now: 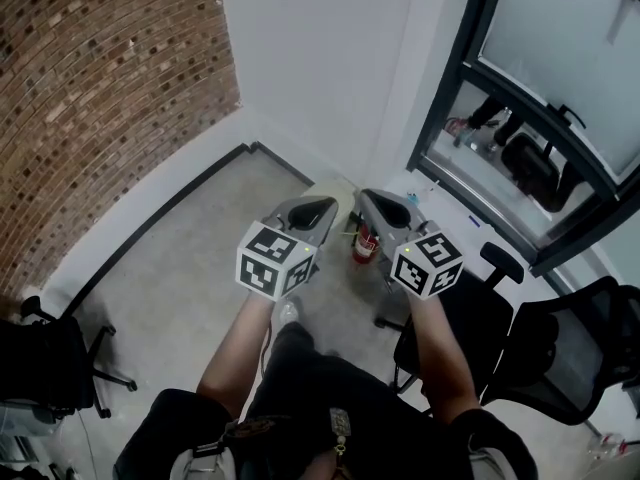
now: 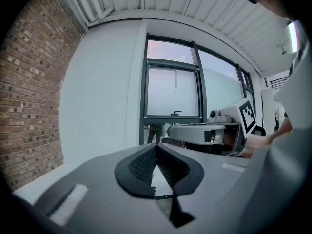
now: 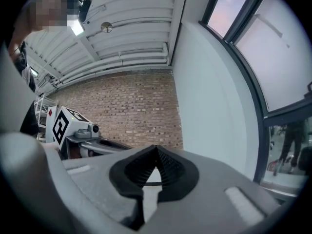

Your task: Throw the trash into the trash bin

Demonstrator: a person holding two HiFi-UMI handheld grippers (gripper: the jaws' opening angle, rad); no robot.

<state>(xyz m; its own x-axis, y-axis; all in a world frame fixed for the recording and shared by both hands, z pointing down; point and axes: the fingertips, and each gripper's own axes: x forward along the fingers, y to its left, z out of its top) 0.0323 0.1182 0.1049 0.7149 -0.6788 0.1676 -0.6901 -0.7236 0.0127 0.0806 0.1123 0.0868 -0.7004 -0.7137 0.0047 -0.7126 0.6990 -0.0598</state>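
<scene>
Head view: left hand-held gripper (image 1: 323, 207) and right hand-held gripper (image 1: 370, 200) each pressed together, empty; red canister (image 1: 365, 245) beyond, black chair (image 1: 492, 318) alongside.

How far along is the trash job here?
Done: nothing visible; no trash or bin is in view. In hand: nothing; the grey left gripper and grey right gripper are shut and empty, side by side above the grey concrete floor. Left: apparently the whole job.

left gripper (image 1: 322, 208): jaws together, empty | right gripper (image 1: 370, 200): jaws together, empty | both side by side
</scene>
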